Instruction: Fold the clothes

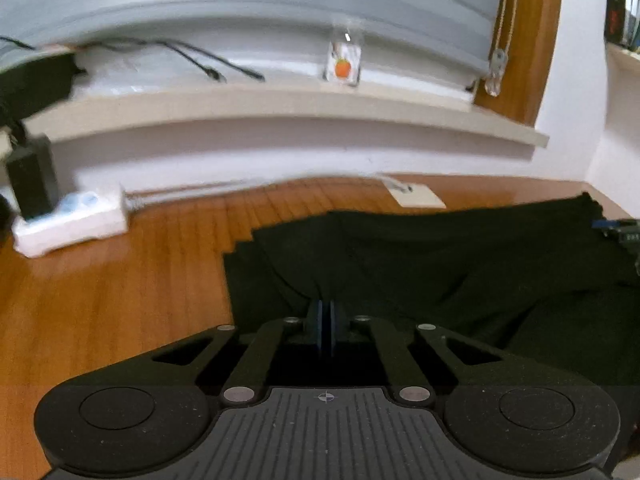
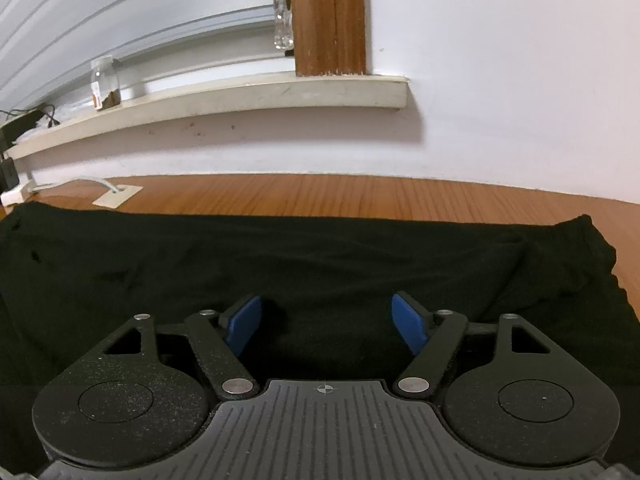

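A black garment point(image 1: 440, 264) lies spread on the wooden floor point(image 1: 100, 288), with its left edge folded in stepped layers. My left gripper point(image 1: 326, 320) is shut on the black garment near that edge. Its blue pads point(image 1: 320, 324) are pressed together and creases in the cloth run in toward them. In the right wrist view the same black garment point(image 2: 320, 256) fills the lower half, lying mostly flat with a rumpled right end. My right gripper point(image 2: 326, 322) hovers low over it, open, with its blue pads point(image 2: 244, 324) wide apart and only flat cloth showing between them.
A white power strip point(image 1: 72, 220) with a cable lies on the floor at the left by the wall. A small white plate point(image 1: 416, 196) sits on the floor behind the garment. A window sill point(image 2: 240, 96) above carries a clear jar point(image 2: 105, 82) and cables.
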Tool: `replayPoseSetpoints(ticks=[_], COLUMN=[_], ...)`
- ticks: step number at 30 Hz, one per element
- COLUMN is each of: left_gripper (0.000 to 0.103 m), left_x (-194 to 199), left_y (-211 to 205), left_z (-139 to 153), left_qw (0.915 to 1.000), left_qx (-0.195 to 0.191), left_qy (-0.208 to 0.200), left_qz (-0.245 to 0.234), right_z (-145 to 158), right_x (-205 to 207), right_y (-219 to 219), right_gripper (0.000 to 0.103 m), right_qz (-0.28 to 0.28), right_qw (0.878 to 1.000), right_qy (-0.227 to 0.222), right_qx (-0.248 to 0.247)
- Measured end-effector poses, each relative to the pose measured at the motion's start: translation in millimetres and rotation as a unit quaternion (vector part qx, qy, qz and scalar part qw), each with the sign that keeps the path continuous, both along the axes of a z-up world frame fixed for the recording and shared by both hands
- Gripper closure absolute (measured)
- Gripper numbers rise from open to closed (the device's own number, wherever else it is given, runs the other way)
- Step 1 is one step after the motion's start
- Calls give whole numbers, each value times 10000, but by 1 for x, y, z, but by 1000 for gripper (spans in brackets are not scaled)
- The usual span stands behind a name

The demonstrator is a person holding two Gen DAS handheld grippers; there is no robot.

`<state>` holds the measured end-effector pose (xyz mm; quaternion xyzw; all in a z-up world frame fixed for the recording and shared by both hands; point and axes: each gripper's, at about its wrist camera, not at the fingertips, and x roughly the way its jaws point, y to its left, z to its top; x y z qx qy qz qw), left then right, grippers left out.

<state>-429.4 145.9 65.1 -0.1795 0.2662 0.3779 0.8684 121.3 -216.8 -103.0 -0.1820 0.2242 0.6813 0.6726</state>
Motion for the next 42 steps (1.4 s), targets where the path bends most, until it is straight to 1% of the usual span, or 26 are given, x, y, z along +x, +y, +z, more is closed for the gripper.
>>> replayPoseSetpoints(ticks=[3,7,10,11,13,15,16,17,18,19,21,22,23,27,31,33,35,37,42], left_gripper=[100,97,81,70,56,51,48,47,46,46,46,46,46,46,46,45,44,44,43], left_x=[-12,-17,-11,-8,-2,5,9,13,17,21,29,33,37,43,51,55,57,58,53], left_y=[-4,-3,-2,-1,-1,0,1,3,5,7,11,13,13,-1,-20,-24,-23,-20,-14], left_z=[11,9,10,12,15,18,19,20,19,17,12,10,7,7,11,11,9,6,3], left_qw=[10000,9999,9997,9996,9993,9992,9993,9993,9994,9995,9996,9996,9996,9991,9978,9974,9974,9977,9985], left_qx=[26,-92,-10,67,214,310,326,336,333,319,244,215,213,321,443,461,449,416,342], left_qy=[-89,-7,126,154,196,163,128,101,90,81,108,139,187,186,189,236,264,268,210], left_qz=[21,94,231,235,235,191,143,101,68,30,-50,-81,-99,-220,-447,-494,-489,-455,-362], right_z=[0,1,1,2,3,6,8,11,15,18,24,25,25,24,21,19,18,19,17], right_x=[1,2,0,-1,-5,-15,-20,-27,-34,-43,-68,-81,-96,-154,-209,-233,-251,-262,-287], right_y=[-1,-2,-2,-2,-5,-10,-12,-15,-18,-20,-20,-18,-15,-1,10,14,20,26,28], right_gripper=[30,30,29,29,27,27,27,27,31,43,48,53,56,57,58,62,63,67,67], right_qz=[-13,-30,-48,-49,-28,40,95,180,294,461,830,1004,1195,1851,2483,2734,2887,2937,3142], right_qw=[10000,9999,10000,10000,9998,9988,9984,9983,9980,9973,9950,9935,9915,9815,9678,9610,9566,9552,9483], right_qy=[38,86,52,17,-142,-413,-474,-419,-367,-334,-305,-295,-297,-262,-276,-324,-315,-297,-415], right_qx=[26,49,61,81,165,256,306,363,421,466,463,449,431,404,307,263,220,211,172])
